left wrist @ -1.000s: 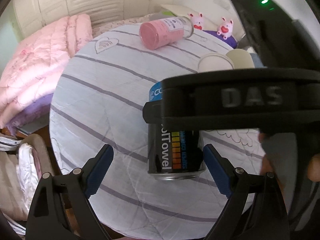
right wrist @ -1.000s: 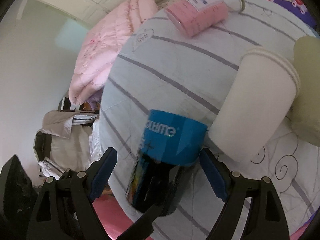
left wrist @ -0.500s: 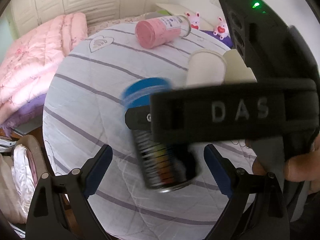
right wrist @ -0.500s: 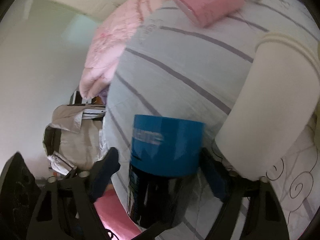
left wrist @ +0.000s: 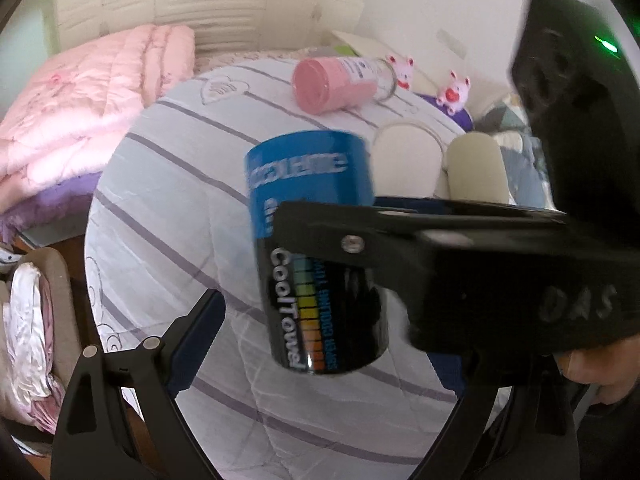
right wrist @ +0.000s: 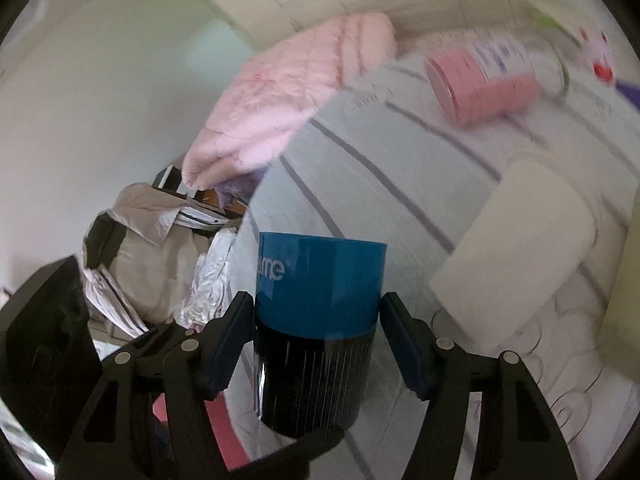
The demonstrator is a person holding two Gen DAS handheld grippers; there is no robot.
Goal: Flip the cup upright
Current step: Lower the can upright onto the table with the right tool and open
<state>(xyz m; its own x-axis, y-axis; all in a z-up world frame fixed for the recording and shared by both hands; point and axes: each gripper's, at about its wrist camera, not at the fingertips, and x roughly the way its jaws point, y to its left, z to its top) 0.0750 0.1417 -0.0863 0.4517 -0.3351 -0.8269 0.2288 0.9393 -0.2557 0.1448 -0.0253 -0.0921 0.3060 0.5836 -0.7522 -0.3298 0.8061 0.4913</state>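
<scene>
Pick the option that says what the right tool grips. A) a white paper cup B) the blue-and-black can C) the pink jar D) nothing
B: the right tool is clamped on the blue-and-black can, while the pink jar and the white paper cup lie apart on the bed.

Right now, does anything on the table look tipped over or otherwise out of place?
Yes. The pink jar lies on its side at the far edge of the striped table. The blue-and-black can hangs tilted off the cloth, clamped in the right gripper.
</scene>
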